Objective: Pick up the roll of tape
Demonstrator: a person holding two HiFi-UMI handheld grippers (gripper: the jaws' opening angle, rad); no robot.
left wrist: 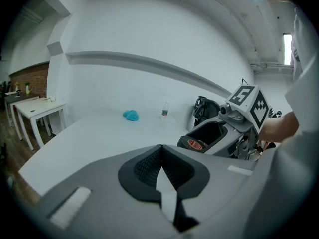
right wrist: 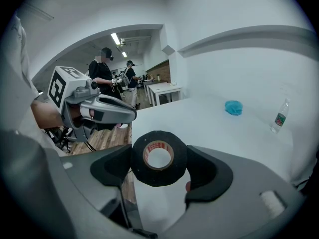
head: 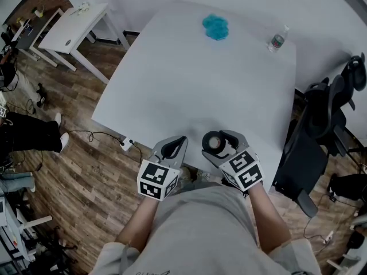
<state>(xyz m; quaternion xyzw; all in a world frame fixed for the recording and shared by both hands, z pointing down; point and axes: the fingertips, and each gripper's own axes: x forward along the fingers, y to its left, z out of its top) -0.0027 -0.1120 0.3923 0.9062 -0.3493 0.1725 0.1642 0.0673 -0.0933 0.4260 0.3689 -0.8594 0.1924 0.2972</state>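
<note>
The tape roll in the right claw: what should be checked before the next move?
1. Grip: the roll of tape sits between the jaws of the right claw, both pads against its sides: ok.
2. Lift: roll clear of the table: cannot tell.
3. Other hand: the left claw is shut, empty and apart from the roll: ok.
4. Obstacles: the bottle and blue cloth stand at the table's far end: ok.

Bright, even indoor light; strong fisheye views.
In the right gripper view ceiling strip lights (right wrist: pixel 115 38) glow; the white tabletop (head: pixel 195 79) looks washed out, shadows faint, corners black.
</note>
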